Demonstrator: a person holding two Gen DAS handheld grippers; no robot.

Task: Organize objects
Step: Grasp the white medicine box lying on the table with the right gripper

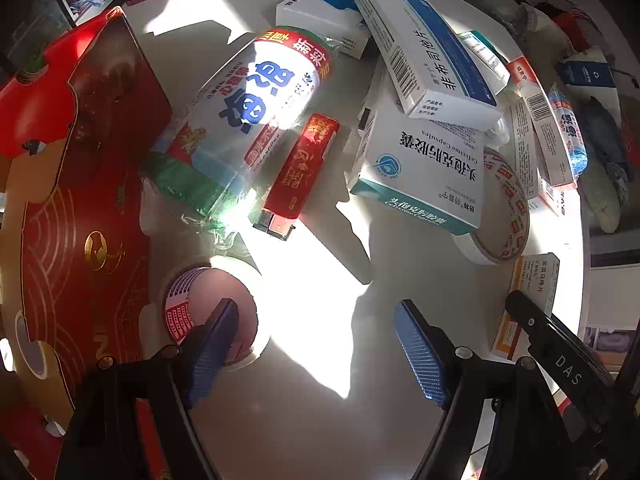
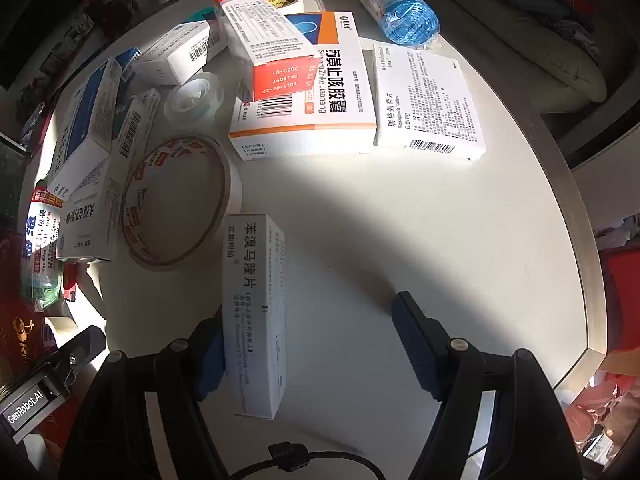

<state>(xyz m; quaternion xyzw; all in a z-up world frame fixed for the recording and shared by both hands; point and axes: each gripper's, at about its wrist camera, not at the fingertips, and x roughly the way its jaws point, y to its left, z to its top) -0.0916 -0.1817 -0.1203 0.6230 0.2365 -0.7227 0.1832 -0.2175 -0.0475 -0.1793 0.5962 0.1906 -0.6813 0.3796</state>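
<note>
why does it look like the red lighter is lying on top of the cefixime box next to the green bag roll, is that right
Not quite. The red lighter does lie next to the green bag roll, but it rests directly on the white table, not on the cefixime box; bare tabletop separates the two. The left wrist view shows this.

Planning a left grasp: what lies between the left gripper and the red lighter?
Left wrist view: only bare table, sunlit, between the open left gripper and the lighter. A tape roll sits off to the left, by the left finger.
</note>
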